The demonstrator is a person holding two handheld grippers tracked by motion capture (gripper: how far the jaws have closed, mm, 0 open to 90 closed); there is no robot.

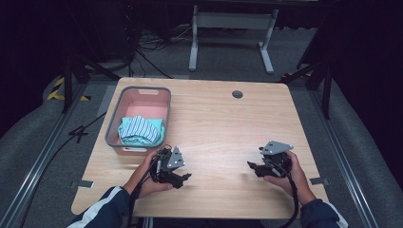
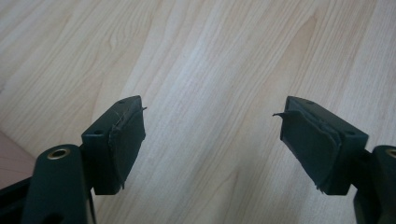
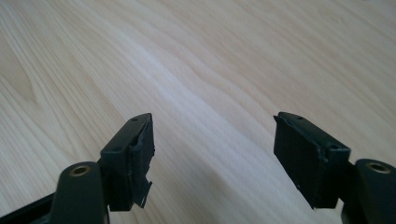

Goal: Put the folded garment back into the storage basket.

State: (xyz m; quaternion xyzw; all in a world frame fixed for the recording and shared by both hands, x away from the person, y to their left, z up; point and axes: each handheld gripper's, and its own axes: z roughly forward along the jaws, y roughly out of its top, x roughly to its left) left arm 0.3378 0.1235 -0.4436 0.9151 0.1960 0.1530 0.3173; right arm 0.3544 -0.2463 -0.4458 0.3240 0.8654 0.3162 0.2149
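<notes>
Dark surroundings and grey carpet with trailing cables enclosed a light wood-grain table (image 1: 214, 123) carrying a round cable hole (image 1: 237, 94) near its far edge at about one o'clock. At roughly ten o'clock on the tabletop sat a grey-rimmed pink rectangular plastic basket (image 1: 142, 91), with a folded teal-and-white striped cloth (image 1: 141, 130) lying in its near half. Just beside the basket's near corner, at about seven o'clock, the left hand (image 1: 148, 178) held the left black gripper (image 2: 212, 140), its jaws spread wide over bare wood with nothing between them. At about five o'clock the right hand (image 1: 291, 173) held the right black gripper (image 3: 214, 154), jaws likewise wide apart and empty above bare wood. Both grippers pointed inward toward each other, well apart.
</notes>
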